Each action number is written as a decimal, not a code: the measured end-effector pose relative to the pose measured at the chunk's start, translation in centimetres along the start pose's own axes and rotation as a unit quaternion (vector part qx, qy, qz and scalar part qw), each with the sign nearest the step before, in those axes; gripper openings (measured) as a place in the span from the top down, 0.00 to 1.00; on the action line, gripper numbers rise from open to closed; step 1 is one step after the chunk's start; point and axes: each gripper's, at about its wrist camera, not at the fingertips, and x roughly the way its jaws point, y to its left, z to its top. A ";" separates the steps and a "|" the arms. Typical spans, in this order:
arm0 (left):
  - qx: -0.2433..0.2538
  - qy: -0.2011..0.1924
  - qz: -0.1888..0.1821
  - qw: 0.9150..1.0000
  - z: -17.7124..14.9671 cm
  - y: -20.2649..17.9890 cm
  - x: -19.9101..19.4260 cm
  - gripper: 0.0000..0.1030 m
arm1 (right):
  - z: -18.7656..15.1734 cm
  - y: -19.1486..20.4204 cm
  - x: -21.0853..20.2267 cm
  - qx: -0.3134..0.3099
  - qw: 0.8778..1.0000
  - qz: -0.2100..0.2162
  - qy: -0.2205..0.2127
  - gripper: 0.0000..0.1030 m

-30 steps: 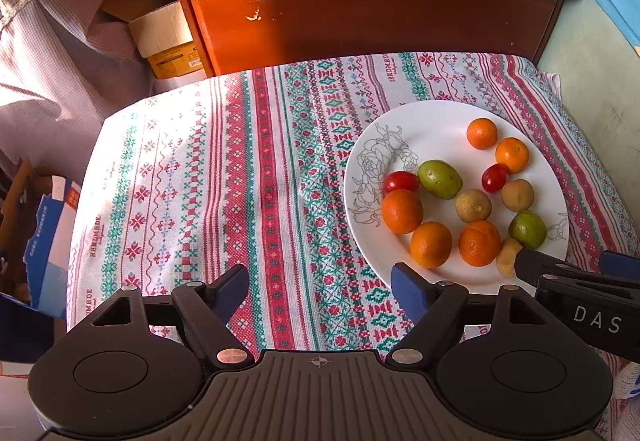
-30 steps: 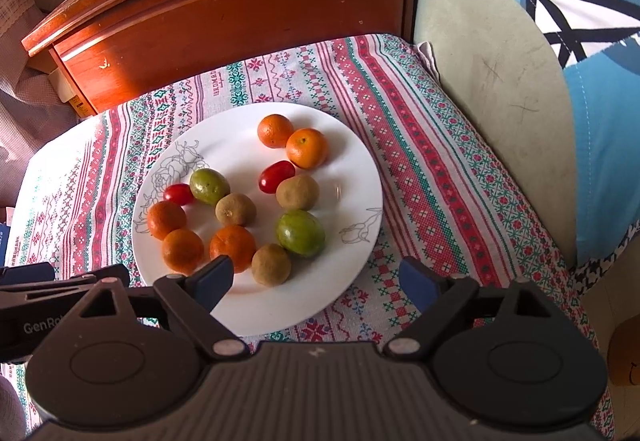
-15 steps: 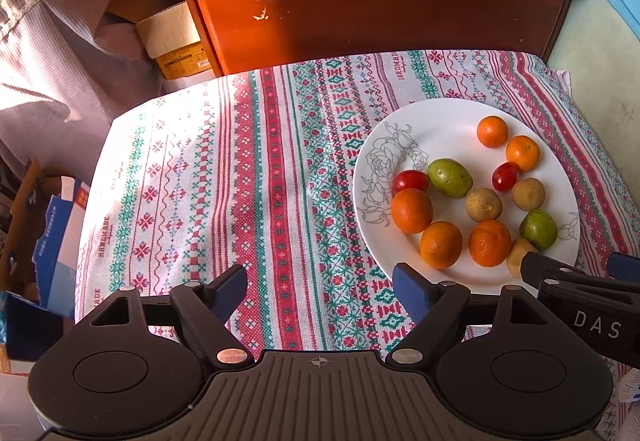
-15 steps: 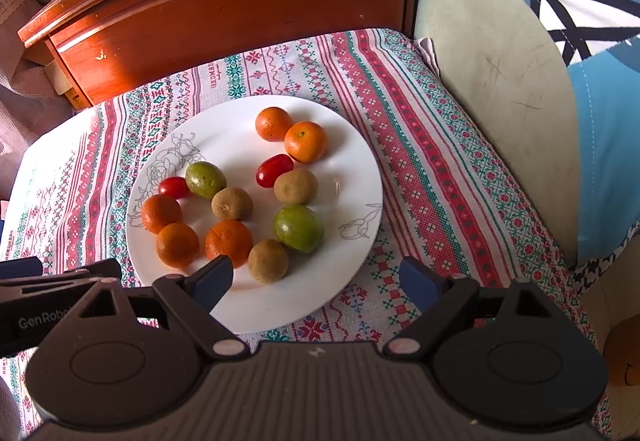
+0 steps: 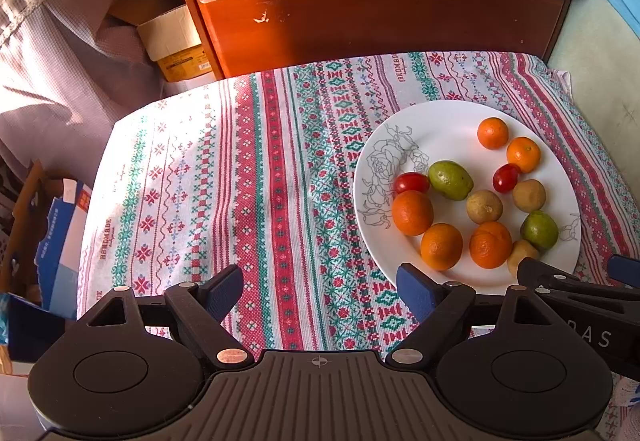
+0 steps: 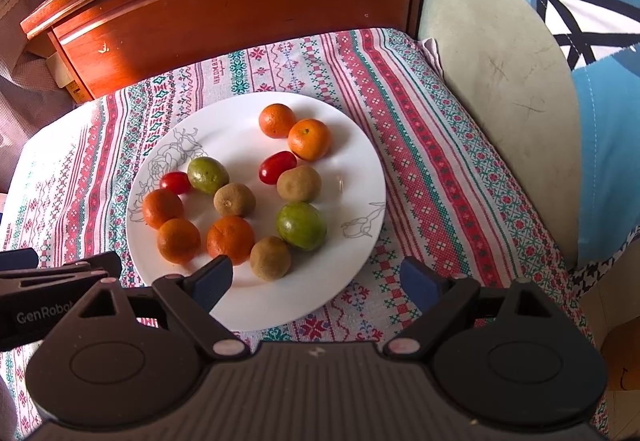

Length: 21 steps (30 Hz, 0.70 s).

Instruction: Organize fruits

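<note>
- Patterned cloth point(image 5: 248, 177) covers the bench; white plate point(image 6: 360, 169) sits on it toward the right side, wooden cabinet point(image 5: 380, 13) behind.
- Nearest: left gripper point(image 5: 320, 289) hovers over bare cloth just left of the plate, fingers spread wide, nothing between them.
- Right gripper point(image 6: 316, 277) hovers at the plate's near rim, fingers wide apart, nothing held; its left finger overlaps the rim in the right wrist view.
- Near row on plate: brown fruit point(image 6: 270, 257), orange point(image 6: 231, 240), another orange point(image 6: 178, 241), a third point(image 6: 162, 207), larger green fruit point(image 6: 301, 225).
- Middle: two more brown fruits point(image 6: 234, 199) point(image 6: 299, 183), smaller green fruit point(image 6: 208, 175), two red tomatoes point(image 6: 175, 182) point(image 6: 277, 167).
- Far: pair of oranges point(image 6: 277, 120) point(image 6: 309, 139), touching.
- Kinds sit mixed, several touching; all fruit is on the plate, none on the cloth.
- Judgement: this fits either a plate waiting to be sorted or fruit already gathered onto it; can't tell which.
- Risks: round fruit rolls if a neighbour gets nudged, since pieces sit close; tomatoes look soft and could squash under a hard pinch; a finger catching the rim could tip or slide the plate on the cloth; fruit rolling off could leave the bench edge.
</note>
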 end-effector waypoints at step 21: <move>0.004 -0.007 0.011 1.000 -0.2 0.2 -0.2 0.17 | 0.0 0.3 0.1 -0.008 1.000 -0.002 -0.001 0.12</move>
